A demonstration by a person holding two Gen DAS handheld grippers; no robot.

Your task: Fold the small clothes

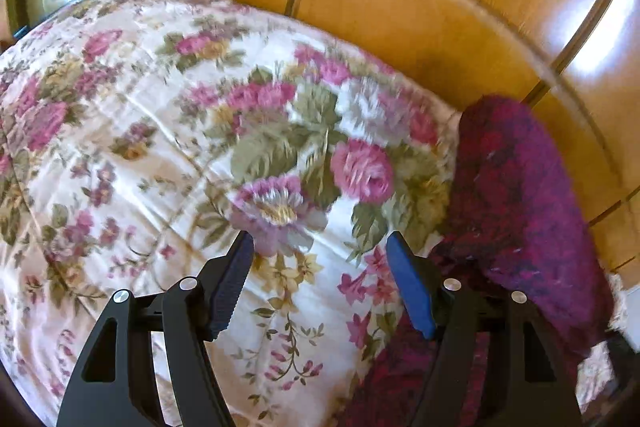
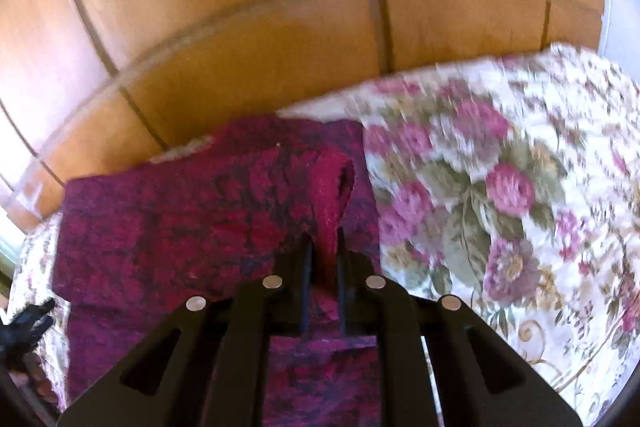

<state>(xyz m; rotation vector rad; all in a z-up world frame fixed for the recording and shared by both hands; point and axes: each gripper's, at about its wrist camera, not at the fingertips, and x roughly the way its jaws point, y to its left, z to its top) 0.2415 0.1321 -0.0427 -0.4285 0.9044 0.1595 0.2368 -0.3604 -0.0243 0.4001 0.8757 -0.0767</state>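
Garment (image 1: 516,187): magenta/dark-red fuzzy knit, looks soft, light and floppy, grippy rather than slick, nothing fragile. It'll drape and stretch off any single pinch, so I'd take it by a hem or edge, not mid-panel.

Left gripper (image 1: 320,247): jaws well apart, nothing between them, only the floral bedspread (image 1: 132,131) ahead of the tips. The knit lies just off its right finger, running past that finger and on ahead-right toward the wooden headboard (image 1: 400,11). No contact I can confirm, though the cloth passes under or behind the right finger.

Right gripper (image 2: 323,235): jaws nearly together, clamped on a raised ridge of the same knit (image 2: 160,227). The pinched strip (image 2: 332,187) stands up between the pads and runs straight ahead of the tips. The rest of the garment lies flat, spreading left of and beneath the gripper; bare bedspread to its right.

Judgement: right hand carries a fold edge; the free left should grab the matching edge nearest its right finger.
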